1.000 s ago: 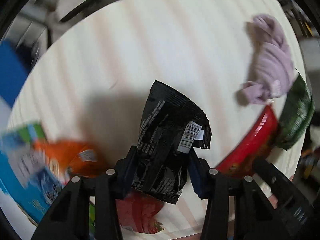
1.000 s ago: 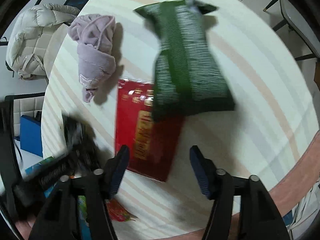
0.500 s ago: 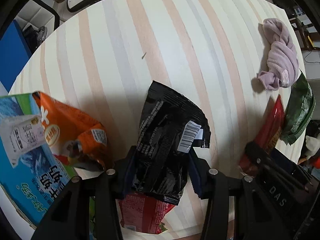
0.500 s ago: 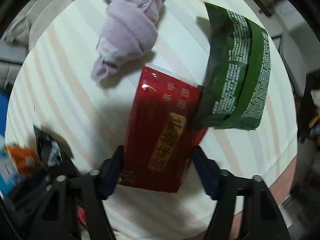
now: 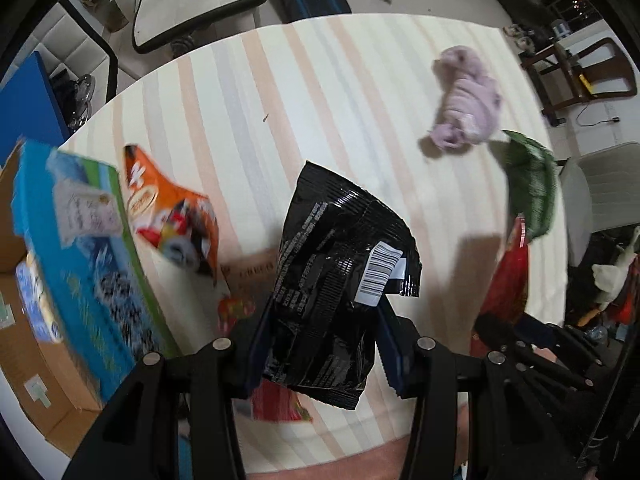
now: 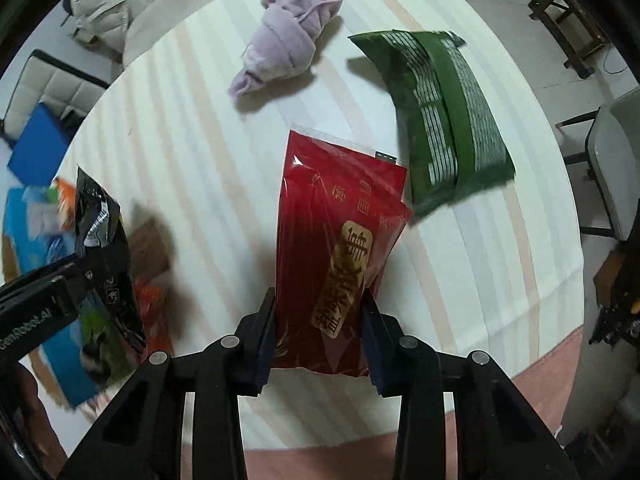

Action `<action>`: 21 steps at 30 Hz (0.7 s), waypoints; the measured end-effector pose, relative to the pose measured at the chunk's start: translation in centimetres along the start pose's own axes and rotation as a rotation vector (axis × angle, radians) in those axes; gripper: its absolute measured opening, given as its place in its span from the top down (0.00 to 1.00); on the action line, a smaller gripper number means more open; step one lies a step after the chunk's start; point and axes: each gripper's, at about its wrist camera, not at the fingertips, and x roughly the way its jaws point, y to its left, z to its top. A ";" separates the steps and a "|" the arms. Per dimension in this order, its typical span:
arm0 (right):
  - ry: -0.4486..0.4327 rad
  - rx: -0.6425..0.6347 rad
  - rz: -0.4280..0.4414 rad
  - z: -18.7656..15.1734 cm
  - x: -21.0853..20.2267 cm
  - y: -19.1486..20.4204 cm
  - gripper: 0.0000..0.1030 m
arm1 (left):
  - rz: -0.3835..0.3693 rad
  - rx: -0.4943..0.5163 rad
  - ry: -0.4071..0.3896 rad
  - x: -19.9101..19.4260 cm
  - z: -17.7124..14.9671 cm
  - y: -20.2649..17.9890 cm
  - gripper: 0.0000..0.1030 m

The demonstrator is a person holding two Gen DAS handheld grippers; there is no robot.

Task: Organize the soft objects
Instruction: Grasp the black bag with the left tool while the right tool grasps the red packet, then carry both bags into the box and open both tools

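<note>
Clutter rings you on the striped table point(image 6: 200, 184) — purple cloth point(image 6: 288, 48) and green bag point(image 6: 444, 120) ahead, orange packet point(image 5: 168, 216) and blue carton point(image 5: 80, 264) left — while your left gripper point(image 5: 324, 344) pinches the black packet point(image 5: 340, 280) and your right gripper point(image 6: 320, 332) clamps the red pack point(image 6: 340, 248), both long-axis forward.

We note glossy crinkled foil-plastic on the black snack bag point(image 5: 340, 264). Red packet point(image 6: 340, 248): smooth shiny film, gold print. Green pouch point(image 6: 444, 120): duller plastic. Lilac towel point(image 6: 288, 48): soft fuzzy cloth. Striped tablecloth point(image 6: 192, 152): matt fabric. Cardboard box point(image 5: 36, 344): plain brown paper board.
</note>
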 end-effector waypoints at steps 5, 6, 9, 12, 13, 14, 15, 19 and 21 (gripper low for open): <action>-0.035 -0.055 0.063 -2.5 -3.8 0.6 0.61 | -0.062 -0.026 -0.055 -3.9 -2.2 0.7 0.57; -0.045 -0.066 0.071 -3.1 -4.8 0.5 0.61 | -0.076 -0.033 -0.071 -4.9 -2.5 0.8 0.57; -0.089 -0.113 0.108 -4.3 -8.0 2.1 0.61 | -0.102 -0.052 -0.135 -8.5 -2.4 1.3 0.57; -0.137 -0.176 0.143 -5.2 -11.3 5.5 0.61 | -0.115 -0.075 -0.203 -12.1 -4.0 3.6 0.57; -0.150 -0.199 0.151 -5.5 -12.2 6.8 0.61 | -0.117 -0.082 -0.221 -13.3 -4.5 4.4 0.57; -0.168 -0.226 0.171 -5.9 -13.6 8.2 0.61 | -0.120 -0.096 -0.245 -14.7 -5.0 5.5 0.57; -0.179 -0.252 0.185 -6.5 -14.7 9.4 0.61 | -0.119 -0.107 -0.263 -15.9 -5.4 6.5 0.57; -0.208 -0.353 0.214 -7.2 -17.2 16.3 0.61 | -0.056 -0.169 -0.322 -19.1 -6.8 11.9 0.57; -0.210 -0.392 0.222 -7.3 -17.1 20.3 0.61 | -0.032 -0.209 -0.331 -19.3 -7.2 14.6 0.57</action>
